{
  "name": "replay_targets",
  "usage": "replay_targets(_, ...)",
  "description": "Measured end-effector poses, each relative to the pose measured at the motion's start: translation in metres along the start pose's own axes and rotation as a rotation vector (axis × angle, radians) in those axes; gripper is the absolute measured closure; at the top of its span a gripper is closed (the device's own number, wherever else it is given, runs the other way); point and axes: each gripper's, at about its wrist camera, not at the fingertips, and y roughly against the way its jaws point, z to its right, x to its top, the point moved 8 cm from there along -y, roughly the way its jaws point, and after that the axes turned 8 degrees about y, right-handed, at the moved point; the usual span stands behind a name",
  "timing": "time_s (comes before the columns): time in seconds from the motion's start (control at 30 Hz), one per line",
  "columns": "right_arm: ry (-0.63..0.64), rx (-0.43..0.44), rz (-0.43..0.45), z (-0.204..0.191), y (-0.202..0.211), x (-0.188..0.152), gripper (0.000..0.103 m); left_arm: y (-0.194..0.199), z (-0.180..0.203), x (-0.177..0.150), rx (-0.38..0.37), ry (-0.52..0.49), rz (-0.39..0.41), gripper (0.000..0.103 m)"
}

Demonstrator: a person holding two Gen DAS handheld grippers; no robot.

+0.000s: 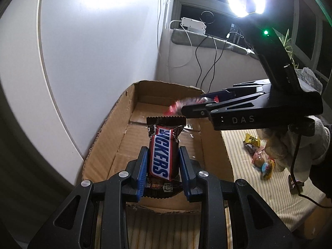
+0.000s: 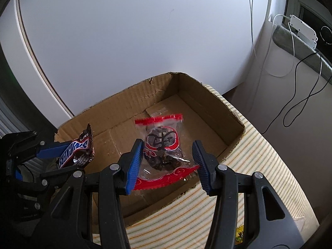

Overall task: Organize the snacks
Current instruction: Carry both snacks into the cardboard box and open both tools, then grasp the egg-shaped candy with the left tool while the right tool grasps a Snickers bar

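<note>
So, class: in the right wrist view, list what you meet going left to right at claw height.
Left claw → Snickers bar → red-edged clear snack packet → cardboard box right wall → striped cloth.

A brown Snickers bar (image 1: 162,152) with a blue-lettered white band sits pinched lengthwise between blue pads, above the open cardboard box (image 1: 108,137). A clear packet with red ends (image 2: 164,151), holding dark pieces, hangs tilted over the box floor between parted pads. More wrapped candies (image 1: 260,155) lie loose on the striped cloth beside the box.
</note>
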Motion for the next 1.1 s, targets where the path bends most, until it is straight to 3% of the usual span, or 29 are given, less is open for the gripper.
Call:
replay_targets(0.2, 0.015, -0.007, 0.001, -0.002, -0.002, 0.004, 0.051, 0.001, 0.0, -0.001, 0.021, -0.005, 0.003, 0.075)
replay_targets(0.33, 0.003, -0.015, 0.015, 0.001, 0.003, 0.005, 0.036, 0.005, 0.0, 0.0, 0.037, -0.013, 0.012, 0.065)
replay_targets(0.53, -0.007, -0.033, 0.033, 0.005, 0.018, 0.003, 0.032, 0.014, 0.005, 0.002, 0.039, -0.019, 0.032, 0.064)
replay_targets(0.97, -0.026, -0.095, 0.083, 0.011, 0.075, -0.024, 0.018, 0.04, 0.037, -0.001, 0.019, -0.056, 0.073, 0.064)
replay_targets(1.1, -0.035, -0.126, 0.105, 0.014, 0.102, -0.043, 0.009, 0.046, 0.05, -0.004, 0.003, -0.067, 0.077, 0.064)
